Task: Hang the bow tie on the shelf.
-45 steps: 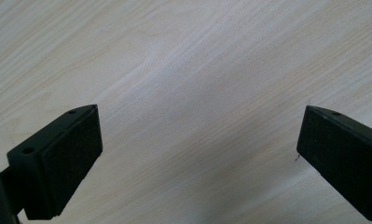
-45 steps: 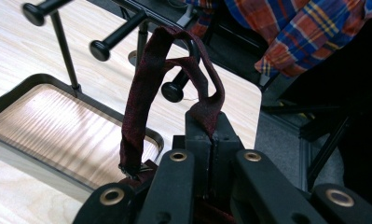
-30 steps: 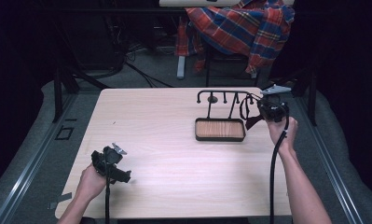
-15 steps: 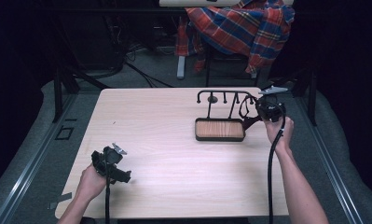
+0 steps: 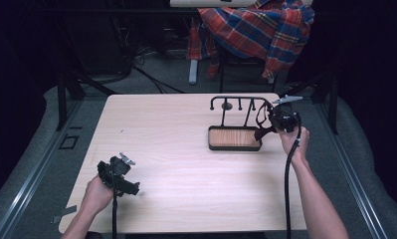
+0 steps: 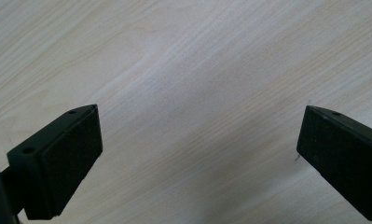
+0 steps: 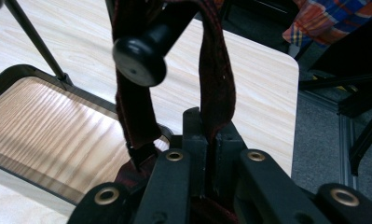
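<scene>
A pale wood-grain table (image 5: 186, 164) fills the middle of the high view, ringed by grey floor and dark surroundings, with a red and blue plaid cloth (image 5: 258, 30) draped over a chair at the upper right.

Right of the frame's centre stands a black metal rack with a row of hooks (image 5: 240, 102) over a wooden tray with a black rim (image 5: 234, 138). A dark red strap (image 7: 216, 74) hangs in a loop from the rack's end peg, whose rounded black knob (image 7: 139, 58) shows in the upper left of the right gripper view; a small black buckle sits low on the strap's left run.

The right gripper (image 5: 270, 124) sits at the rack's right end, near the table's right edge, its jaws together and clamped on the strap's right run.

The left gripper (image 5: 114, 172) is held at the lower left of the high view, near the table's front edge, its jaws wide apart over bare wood. A broad stretch of open table lies between the two grippers.
</scene>
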Motion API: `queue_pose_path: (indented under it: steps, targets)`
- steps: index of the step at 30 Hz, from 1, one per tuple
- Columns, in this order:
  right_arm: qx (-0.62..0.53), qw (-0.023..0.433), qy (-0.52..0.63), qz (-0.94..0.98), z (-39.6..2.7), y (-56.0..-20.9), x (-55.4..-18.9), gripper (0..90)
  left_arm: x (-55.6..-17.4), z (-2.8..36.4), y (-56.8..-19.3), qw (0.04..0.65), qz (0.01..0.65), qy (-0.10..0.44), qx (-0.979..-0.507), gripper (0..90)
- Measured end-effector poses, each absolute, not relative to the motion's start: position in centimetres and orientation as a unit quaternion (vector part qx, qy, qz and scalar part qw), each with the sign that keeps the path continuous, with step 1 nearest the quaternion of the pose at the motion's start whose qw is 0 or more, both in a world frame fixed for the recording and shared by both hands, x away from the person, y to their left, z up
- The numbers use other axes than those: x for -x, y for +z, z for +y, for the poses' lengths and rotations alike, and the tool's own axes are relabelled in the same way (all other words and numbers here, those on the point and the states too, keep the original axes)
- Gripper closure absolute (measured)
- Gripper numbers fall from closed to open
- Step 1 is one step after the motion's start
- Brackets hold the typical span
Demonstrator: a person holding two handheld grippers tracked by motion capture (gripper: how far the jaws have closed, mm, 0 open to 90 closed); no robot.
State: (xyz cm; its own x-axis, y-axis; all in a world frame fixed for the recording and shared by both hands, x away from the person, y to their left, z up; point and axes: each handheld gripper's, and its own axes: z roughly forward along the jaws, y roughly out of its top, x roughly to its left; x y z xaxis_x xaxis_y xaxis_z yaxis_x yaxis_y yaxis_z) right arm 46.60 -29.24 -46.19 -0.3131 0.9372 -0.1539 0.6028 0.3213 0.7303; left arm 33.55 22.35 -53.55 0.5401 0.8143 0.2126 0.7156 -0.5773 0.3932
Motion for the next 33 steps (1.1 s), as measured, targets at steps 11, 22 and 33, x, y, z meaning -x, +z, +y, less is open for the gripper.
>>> queue_pose_path:
  steps: [11,22,33]
  targets:
    - [-0.504,0.274,0.297,0.764,-29.11,-46.64,-46.71,83.5,-33.54,22.42,-53.52,0.131,0.441,0.189,-0.868,0.3]
    - [-0.5,0.263,0.306,0.767,-29.2,-46.49,-46.73,73.1,-33.64,22.41,-53.48,0.131,0.439,0.188,-0.869,0.4]
    - [-0.494,0.252,0.302,0.776,-29.24,-46.02,-46.23,59.9,-34.16,21.69,-53.59,0.133,0.431,0.189,-0.872,0.4]
